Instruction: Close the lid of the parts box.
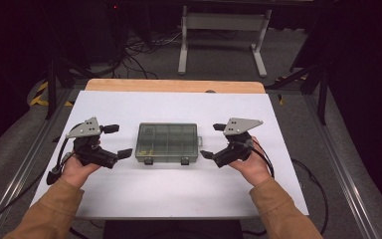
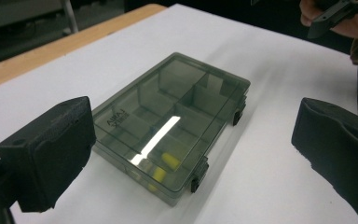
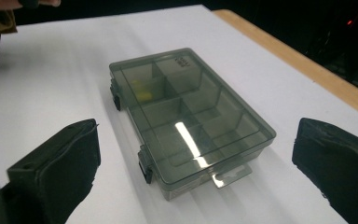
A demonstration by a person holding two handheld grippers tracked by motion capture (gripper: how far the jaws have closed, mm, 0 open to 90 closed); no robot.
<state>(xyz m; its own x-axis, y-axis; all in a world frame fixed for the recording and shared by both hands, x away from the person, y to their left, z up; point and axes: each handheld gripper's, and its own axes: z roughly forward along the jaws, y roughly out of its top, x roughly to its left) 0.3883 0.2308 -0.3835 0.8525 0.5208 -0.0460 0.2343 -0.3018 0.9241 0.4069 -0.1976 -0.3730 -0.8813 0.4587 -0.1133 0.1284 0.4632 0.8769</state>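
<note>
In the high view, a smoky, see-through compartment box (image 1: 167, 143) is lying flat near the middle of the white surface (image 1: 179, 189), its lid closed and its two dark latches (image 1: 148, 161) facing the person. The left gripper (image 1: 115, 141) is sitting just to the left of the box, held in the person's left hand (image 1: 77, 169), with its fingers spread wide and grasping nothing. The right gripper (image 1: 213, 141) is mirroring it just to the right of the box, held in the right hand (image 1: 251, 167), and its fingers are likewise released and empty. Tan sleeves (image 1: 49, 211) are coming in from the bottom edge. A wooden edge (image 1: 174, 85) is showing past the far side of the surface.

In the left gripper view, the box (image 2: 170, 123) is lying between and beyond the two black fingers (image 2: 49, 151), which are standing far apart, clear of it. Small yellow pieces (image 2: 165, 165) are resting in compartments at the near end of the box, close to one latch (image 2: 198, 172). The other hand is showing at the top right corner.

In the right gripper view, the box (image 3: 191, 119) is again lying between the widely parted fingers (image 3: 58, 170), untouched. A clear hang tab (image 3: 230, 173) is sticking out from its near end, and the yellow pieces (image 3: 142, 93) are sitting in a far compartment.
</note>
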